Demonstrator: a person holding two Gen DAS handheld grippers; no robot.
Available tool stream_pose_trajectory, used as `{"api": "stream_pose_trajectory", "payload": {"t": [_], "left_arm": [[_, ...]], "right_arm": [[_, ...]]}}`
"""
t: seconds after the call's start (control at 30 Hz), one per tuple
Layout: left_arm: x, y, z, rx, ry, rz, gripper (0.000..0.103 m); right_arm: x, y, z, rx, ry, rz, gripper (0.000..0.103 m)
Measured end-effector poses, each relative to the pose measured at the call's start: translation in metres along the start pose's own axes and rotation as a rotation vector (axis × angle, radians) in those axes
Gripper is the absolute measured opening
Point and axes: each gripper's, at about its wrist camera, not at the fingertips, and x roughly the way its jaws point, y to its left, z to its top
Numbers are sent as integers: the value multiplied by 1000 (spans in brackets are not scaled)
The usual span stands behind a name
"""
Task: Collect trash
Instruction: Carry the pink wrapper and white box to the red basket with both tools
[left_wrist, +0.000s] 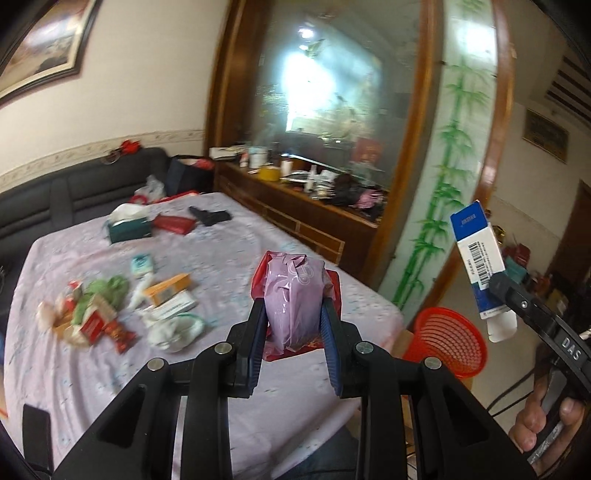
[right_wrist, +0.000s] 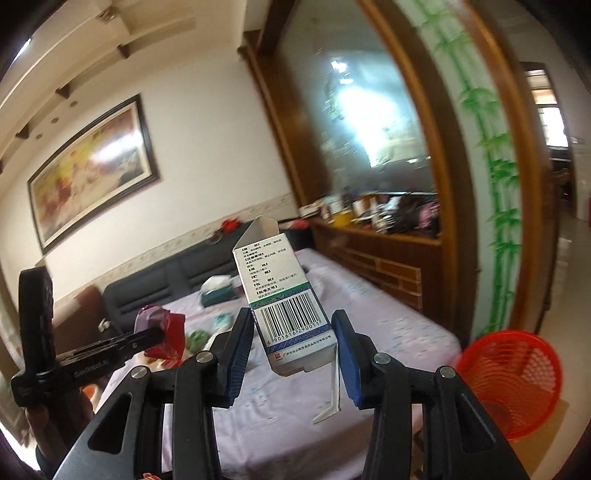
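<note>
L claw (left_wrist: 293, 325) clamps a pink bag (left_wrist: 293, 295), raised above the tabletop (left_wrist: 221, 258). R claw (right_wrist: 295, 343) grips a white carton (right_wrist: 284, 306), also off the tabletop. Red basket (left_wrist: 448, 343) sits just past the tabletop's near corner. More litter (left_wrist: 110, 314) stays on the tabletop.

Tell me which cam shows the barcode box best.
Right wrist: the white and blue box fills the centre between the right gripper fingers, barcode and print facing the lens. Left wrist shows the same box small at the right edge, tilted, seen from the side.
</note>
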Motion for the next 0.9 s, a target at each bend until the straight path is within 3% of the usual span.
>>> {"api": "stream_pose_trajectory", "payload": {"t": [0.3,0.43,0.7,0.9], "left_arm": [[42,-68,8,82,47,-177,27],[69,-104,9,122,106,-270,27],[130,-171,3,178,221,-458,28],[195,-222,-26,264,327,-563,29]], "right_arm": [[-39,-60,2,115,-65,-149,47],[-51,-98,0,186,-84,-240,47],[-62,-162,-18,311,-66,-362,47],[-64,-211,-46,432,-17,-417,47]]}}
